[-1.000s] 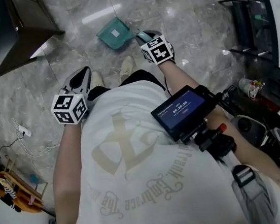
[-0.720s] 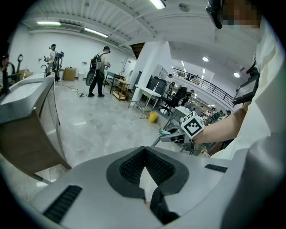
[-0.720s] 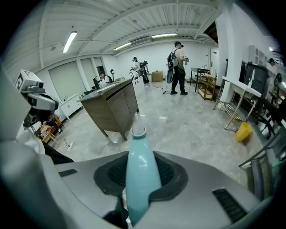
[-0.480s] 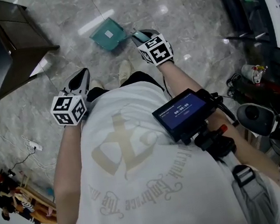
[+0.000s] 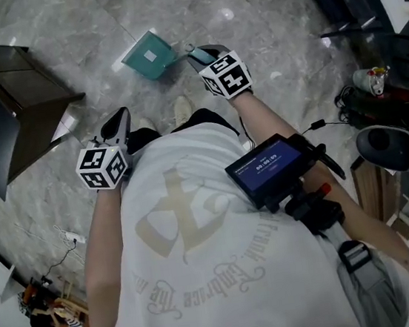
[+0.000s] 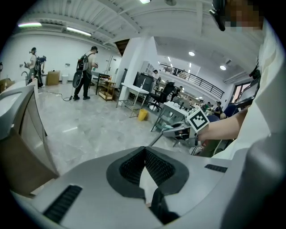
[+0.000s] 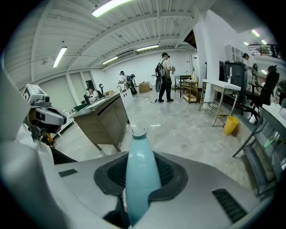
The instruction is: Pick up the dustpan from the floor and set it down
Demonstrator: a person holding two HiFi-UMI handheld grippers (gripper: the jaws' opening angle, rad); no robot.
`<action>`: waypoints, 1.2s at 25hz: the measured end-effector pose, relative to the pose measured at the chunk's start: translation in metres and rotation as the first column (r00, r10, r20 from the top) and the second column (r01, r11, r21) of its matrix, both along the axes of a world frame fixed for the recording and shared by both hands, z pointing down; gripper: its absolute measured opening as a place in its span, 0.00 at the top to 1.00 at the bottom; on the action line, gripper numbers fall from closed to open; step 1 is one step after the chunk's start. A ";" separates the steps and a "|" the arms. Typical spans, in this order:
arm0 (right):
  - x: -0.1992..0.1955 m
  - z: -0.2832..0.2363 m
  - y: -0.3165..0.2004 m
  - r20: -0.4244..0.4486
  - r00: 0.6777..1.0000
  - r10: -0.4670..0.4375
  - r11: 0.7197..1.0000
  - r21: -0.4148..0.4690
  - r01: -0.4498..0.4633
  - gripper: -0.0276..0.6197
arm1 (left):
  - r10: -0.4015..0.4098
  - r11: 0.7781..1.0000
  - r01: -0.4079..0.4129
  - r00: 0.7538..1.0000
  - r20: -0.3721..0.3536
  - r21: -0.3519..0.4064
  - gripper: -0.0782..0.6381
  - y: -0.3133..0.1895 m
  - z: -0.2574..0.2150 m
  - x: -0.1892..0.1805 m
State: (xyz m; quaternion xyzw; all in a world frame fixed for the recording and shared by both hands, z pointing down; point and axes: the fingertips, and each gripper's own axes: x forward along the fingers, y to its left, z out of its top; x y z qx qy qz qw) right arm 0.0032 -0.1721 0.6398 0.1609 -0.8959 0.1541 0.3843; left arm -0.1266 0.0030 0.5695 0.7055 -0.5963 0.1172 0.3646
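Now | my right gripper [image 5: 199, 52] — jaws clenched on the handle of the teal dustpan [image 5: 147, 54] | my left gripper [image 5: 118, 121] — jaws pressed together, holding nothing, well apart from it

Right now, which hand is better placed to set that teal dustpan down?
The right. The right gripper is shut on the handle of the dustpan. The left gripper is shut on nothing and sits off to the side, apart from the dustpan.

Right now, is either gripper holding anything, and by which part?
The right gripper is clamped on the teal dustpan by its handle. The left gripper holds nothing, jaws together.
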 end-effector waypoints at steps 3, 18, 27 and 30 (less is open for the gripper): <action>0.000 -0.017 0.010 0.012 0.999 0.031 0.999 0.016 -0.032 0.80 | 0.035 0.999 -0.035 0.999 -0.009 0.014 0.88 0.004 -0.006 -0.009; 0.070 -0.058 -0.001 0.022 0.962 0.273 0.959 0.070 -0.274 0.80 | 0.268 0.963 -0.267 0.963 -0.012 0.040 0.88 -0.042 0.013 0.001; 0.081 -0.080 0.020 0.026 0.924 0.382 0.916 0.121 -0.383 0.80 | 0.308 0.948 -0.303 0.951 -0.041 0.098 0.88 -0.039 0.014 -0.012; 0.085 -0.081 0.026 0.016 0.916 0.400 0.909 0.122 -0.399 0.80 | 0.313 0.946 -0.307 0.948 -0.052 0.102 0.88 -0.041 0.013 -0.012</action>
